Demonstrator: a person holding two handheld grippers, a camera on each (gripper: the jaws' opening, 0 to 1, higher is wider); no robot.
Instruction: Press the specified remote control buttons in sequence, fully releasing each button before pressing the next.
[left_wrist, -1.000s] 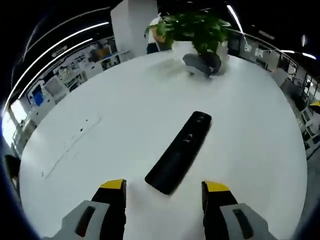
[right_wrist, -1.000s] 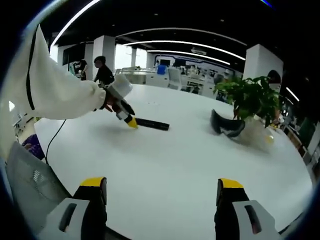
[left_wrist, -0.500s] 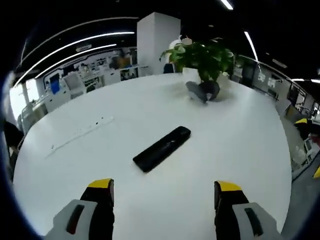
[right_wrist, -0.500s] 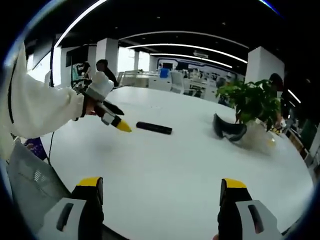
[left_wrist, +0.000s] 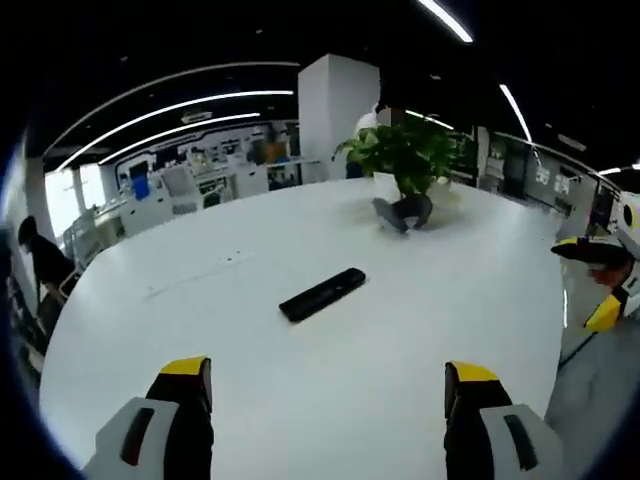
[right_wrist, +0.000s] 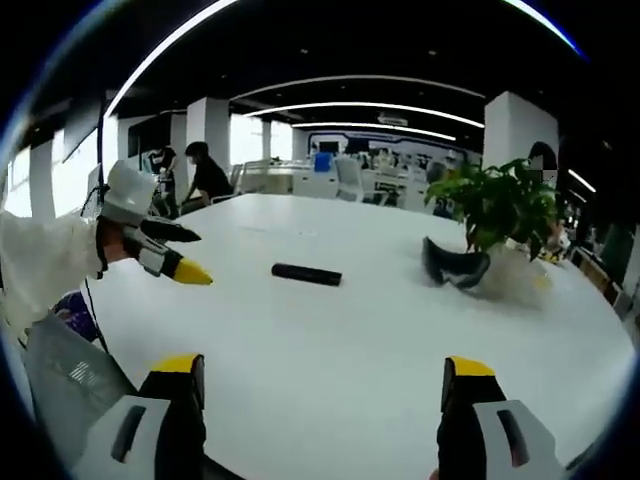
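- Slim black remote control (left_wrist: 322, 294) lies flat on the white round desk (left_wrist: 250, 380), its buttons too small to read.
- Left gripper (left_wrist: 327, 378) and right gripper (right_wrist: 322, 371): fingers spread wide, holding nothing, bases cut off.

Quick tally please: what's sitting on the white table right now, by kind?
Remote control: 1
Potted plant: 1
Dark curved object beside the plant: 1
Total: 3
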